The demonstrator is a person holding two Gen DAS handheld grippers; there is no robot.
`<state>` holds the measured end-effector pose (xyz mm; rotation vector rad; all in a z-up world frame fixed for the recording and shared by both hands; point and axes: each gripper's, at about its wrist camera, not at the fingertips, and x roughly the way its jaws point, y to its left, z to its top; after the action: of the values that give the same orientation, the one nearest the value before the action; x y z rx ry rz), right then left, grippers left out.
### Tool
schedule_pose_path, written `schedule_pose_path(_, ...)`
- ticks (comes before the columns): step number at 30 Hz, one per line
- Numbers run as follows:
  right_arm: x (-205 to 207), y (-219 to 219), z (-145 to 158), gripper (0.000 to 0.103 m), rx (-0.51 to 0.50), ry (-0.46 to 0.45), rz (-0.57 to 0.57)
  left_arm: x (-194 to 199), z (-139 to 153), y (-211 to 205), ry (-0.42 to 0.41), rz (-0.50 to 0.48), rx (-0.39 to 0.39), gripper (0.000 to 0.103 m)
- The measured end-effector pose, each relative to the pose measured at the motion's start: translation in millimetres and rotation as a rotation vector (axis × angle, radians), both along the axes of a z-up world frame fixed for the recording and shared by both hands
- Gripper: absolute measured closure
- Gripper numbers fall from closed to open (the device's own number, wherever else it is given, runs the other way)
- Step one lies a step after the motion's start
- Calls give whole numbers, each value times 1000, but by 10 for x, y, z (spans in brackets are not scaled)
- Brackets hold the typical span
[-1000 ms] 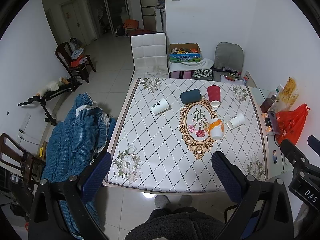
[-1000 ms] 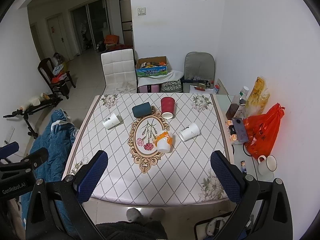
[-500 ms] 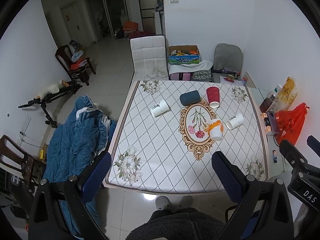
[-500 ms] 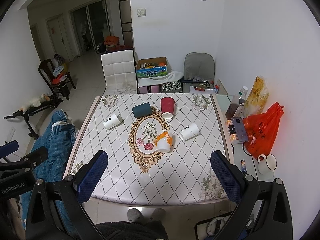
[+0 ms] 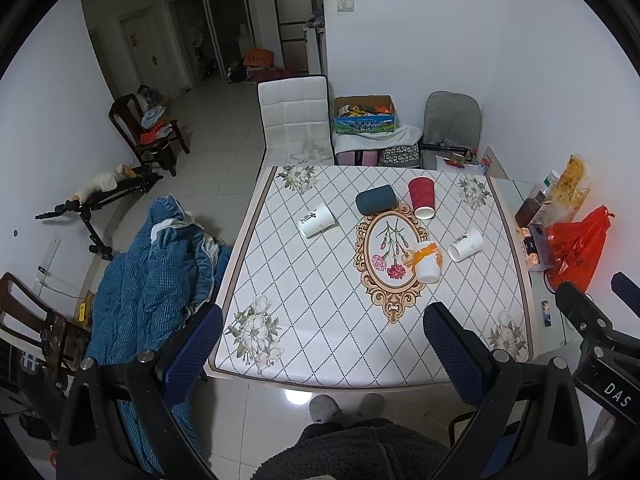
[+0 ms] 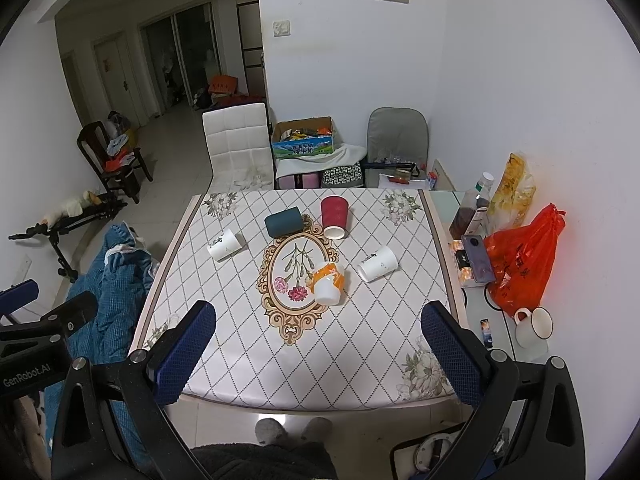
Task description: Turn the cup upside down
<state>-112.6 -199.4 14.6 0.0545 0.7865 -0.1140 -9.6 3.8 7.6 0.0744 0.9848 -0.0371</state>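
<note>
No flip has begun: your left gripper [image 5: 322,344] and right gripper [image 6: 318,344] hang with jaws spread wide and empty at the lower frame, well apart from the five cups lying on the table [image 6: 248,360] at centre frame.

The print on the white cups [image 5: 315,220] [image 6: 377,263] is too small to be read. The mug [image 6: 533,321] is partly cut off behind the table's [image 6: 442,236] side shelf. The wooden chair [image 5: 28,320] is cropped by the picture's edge.
</note>
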Motion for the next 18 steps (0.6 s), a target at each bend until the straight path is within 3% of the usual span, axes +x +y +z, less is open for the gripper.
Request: schedule_pose_path(18,-28,63,156,0,10,-9,2,-1,41,-16,-6,0,3,0)
